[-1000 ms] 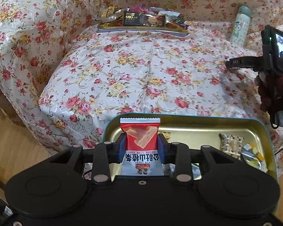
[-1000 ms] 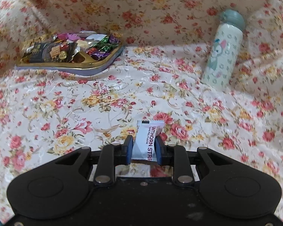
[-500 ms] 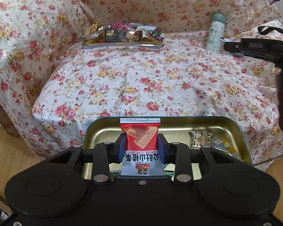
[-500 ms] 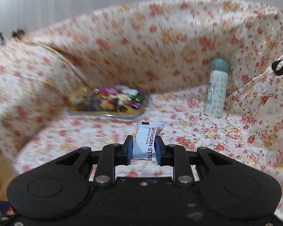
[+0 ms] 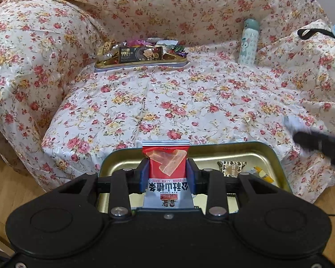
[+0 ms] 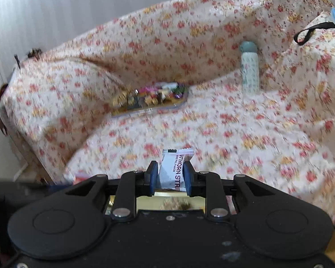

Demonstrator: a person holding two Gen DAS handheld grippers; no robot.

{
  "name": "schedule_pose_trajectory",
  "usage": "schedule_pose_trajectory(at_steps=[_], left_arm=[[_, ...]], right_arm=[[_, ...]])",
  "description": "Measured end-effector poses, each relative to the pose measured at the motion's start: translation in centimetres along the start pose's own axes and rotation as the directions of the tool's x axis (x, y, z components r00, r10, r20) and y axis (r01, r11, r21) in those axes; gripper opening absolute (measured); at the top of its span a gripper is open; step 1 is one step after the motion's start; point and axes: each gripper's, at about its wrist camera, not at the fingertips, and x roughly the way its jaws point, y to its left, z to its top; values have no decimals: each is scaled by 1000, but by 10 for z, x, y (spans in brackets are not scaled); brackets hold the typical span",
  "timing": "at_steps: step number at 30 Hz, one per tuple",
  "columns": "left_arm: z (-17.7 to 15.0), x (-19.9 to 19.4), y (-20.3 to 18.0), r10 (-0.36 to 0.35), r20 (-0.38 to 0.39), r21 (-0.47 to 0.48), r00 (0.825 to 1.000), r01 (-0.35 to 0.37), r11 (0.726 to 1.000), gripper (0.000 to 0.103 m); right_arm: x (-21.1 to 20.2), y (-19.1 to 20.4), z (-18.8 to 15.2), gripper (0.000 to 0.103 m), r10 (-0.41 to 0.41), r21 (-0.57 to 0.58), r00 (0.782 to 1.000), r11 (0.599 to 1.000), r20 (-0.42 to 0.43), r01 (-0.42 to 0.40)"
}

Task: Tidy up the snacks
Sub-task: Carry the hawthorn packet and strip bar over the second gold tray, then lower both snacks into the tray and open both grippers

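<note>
Left gripper (image 5: 165, 174) clamps a red packet (image 5: 166, 167) over the near tin (image 5: 268, 154); right gripper (image 6: 170, 176) pinches a white packet (image 6: 174, 169). Full tin (image 5: 140, 62) at 12, bottle (image 5: 249, 42) at 1.

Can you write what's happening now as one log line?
left tongs: shut on red snack | right tongs: shut on white snack | both above near tin

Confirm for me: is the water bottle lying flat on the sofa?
No: in the left wrist view the water bottle stands upright against the floral sofa back.
</note>
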Motion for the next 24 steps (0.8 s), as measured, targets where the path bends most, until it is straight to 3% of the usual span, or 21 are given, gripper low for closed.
schedule_pose_trajectory(at_steps=[6,13,24], left_arm=[[6,27,-5,-16,-65,-14,998,15,1000,43],[4,57,-13,-36,-145,-25,989,32,999,43],[3,74,-22,-28,-163,-11,986,26,1000,47]], right_arm=[[16,3,-24,26,6,9,995,1000,-95,-5],[25,10,-35,26,-10,-10,991,1000,-136,9],[31,9,-36,26,-21,-12,987,1000,-159,19]])
